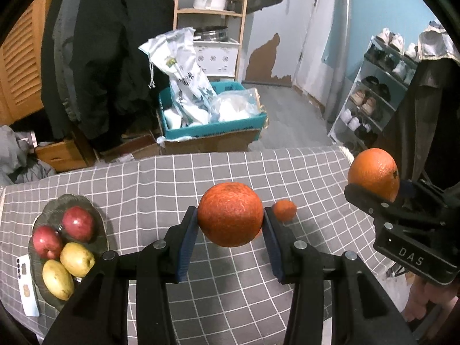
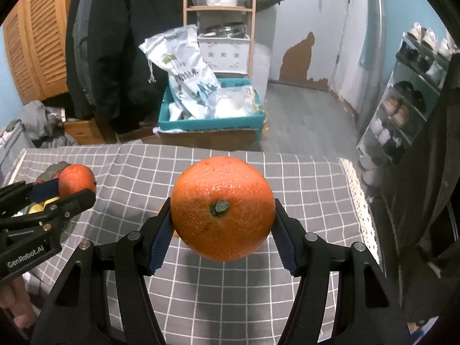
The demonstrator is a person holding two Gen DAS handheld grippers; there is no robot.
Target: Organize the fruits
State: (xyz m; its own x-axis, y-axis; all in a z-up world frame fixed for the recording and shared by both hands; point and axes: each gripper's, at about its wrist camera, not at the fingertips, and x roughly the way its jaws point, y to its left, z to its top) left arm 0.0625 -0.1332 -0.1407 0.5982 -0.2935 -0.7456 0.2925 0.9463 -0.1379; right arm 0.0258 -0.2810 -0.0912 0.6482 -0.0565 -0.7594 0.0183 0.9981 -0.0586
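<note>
Oranges fill both my tools. My left gripper [image 1: 230,218] is clamped on a reddish orange [image 1: 230,214], and my right gripper [image 2: 222,210] is clamped on a brighter orange [image 2: 222,208], stem end facing the camera. Both fruits hang clear above the checked cloth [image 1: 230,302].

The plate [image 1: 99,221] sits near the cloth's left edge, already carrying two red apples [image 1: 77,224] and two yellow fruits [image 1: 77,259]. A small orange [image 1: 284,210] lies on the cloth toward the far edge, just beyond my left fingertip.

The risk, as I judge it: each round fruit is pinched only at its sides, so a tilt or jolt could roll it out. The plate is crowded too; a fruit set on the pile may tumble off onto the cloth or floor.

Only the left view shows the plate's contents, the small orange and a white phone [image 1: 27,284] beside the plate. Only the right view shows the stem.
</note>
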